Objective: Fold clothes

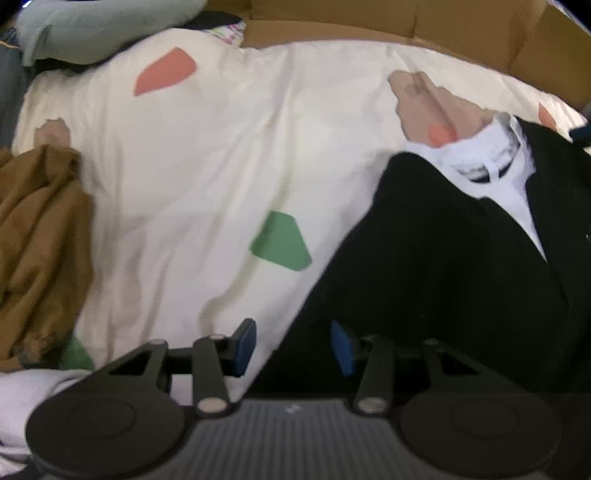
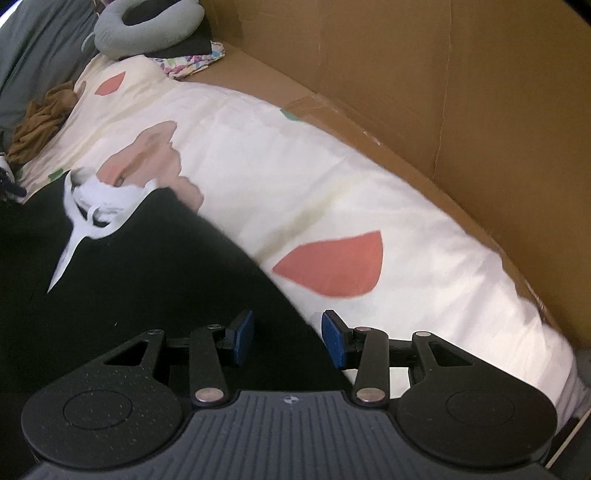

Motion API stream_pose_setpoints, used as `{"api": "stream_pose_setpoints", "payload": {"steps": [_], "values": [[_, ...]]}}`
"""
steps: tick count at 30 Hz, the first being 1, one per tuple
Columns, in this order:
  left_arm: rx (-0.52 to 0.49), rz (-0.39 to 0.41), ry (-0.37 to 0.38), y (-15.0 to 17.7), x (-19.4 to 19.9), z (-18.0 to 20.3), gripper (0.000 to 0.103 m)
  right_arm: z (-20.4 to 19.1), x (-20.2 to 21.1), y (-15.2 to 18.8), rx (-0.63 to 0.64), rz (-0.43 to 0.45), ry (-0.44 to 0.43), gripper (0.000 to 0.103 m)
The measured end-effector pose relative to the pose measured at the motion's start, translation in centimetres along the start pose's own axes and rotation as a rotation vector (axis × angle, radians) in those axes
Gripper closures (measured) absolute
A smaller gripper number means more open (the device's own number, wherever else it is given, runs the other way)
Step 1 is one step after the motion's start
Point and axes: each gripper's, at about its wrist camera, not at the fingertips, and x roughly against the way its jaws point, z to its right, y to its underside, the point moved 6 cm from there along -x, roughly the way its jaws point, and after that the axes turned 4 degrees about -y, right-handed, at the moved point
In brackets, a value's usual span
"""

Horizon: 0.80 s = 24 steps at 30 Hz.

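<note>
A black garment with a white collar and lining lies spread on a cream sheet printed with coloured shapes. In the left wrist view it fills the right side, and my left gripper hangs open over its left edge, nothing pinched between the blue pads. From the right wrist, the same black garment covers the lower left, its white collar at the far end. My right gripper is open above the garment's right edge, where it meets the sheet.
A crumpled brown garment lies at the sheet's left side, also seen far off as brown cloth. A cardboard wall borders the far side. A grey neck pillow and patterned cloth sit in the corner. White fabric lies at lower left.
</note>
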Motion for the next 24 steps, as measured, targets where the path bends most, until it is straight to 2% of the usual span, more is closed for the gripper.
{"api": "stream_pose_setpoints", "payload": {"steps": [5, 9, 11, 13, 15, 19, 21, 24], "values": [[-0.06, -0.035, 0.001, 0.5, -1.5, 1.1, 0.055, -0.6, -1.6, -0.1, 0.043, -0.048, 0.001, 0.054], [-0.059, -0.019, -0.015, 0.4, -2.0, 0.9, 0.042, -0.8, -2.4, 0.0, 0.066, -0.067, 0.009, 0.053], [-0.069, -0.011, -0.037, 0.3, -1.8, 0.7, 0.04, -0.9, -2.4, -0.2, 0.084, -0.076, 0.012, 0.053], [-0.068, -0.005, -0.031, 0.2, -1.4, 0.5, 0.047, -1.3, -2.3, -0.4, 0.121, -0.084, 0.02, 0.054], [-0.069, 0.007, -0.035, 0.1, -0.7, 0.0, 0.049, -1.3, -2.3, -0.6, 0.125, -0.086, 0.015, 0.054], [-0.024, 0.01, -0.014, 0.2, 0.0, -1.7, 0.067, -1.0, -2.4, -0.6, 0.108, -0.083, 0.004, 0.054], [0.002, 0.005, -0.007, 0.4, 0.0, -1.9, 0.071, -1.0, -2.4, -0.5, 0.107, -0.082, 0.002, 0.054], [-0.024, -0.01, 0.008, 0.6, -0.8, -0.8, 0.071, -0.9, -2.3, -0.4, 0.106, -0.084, 0.001, 0.054]]}}
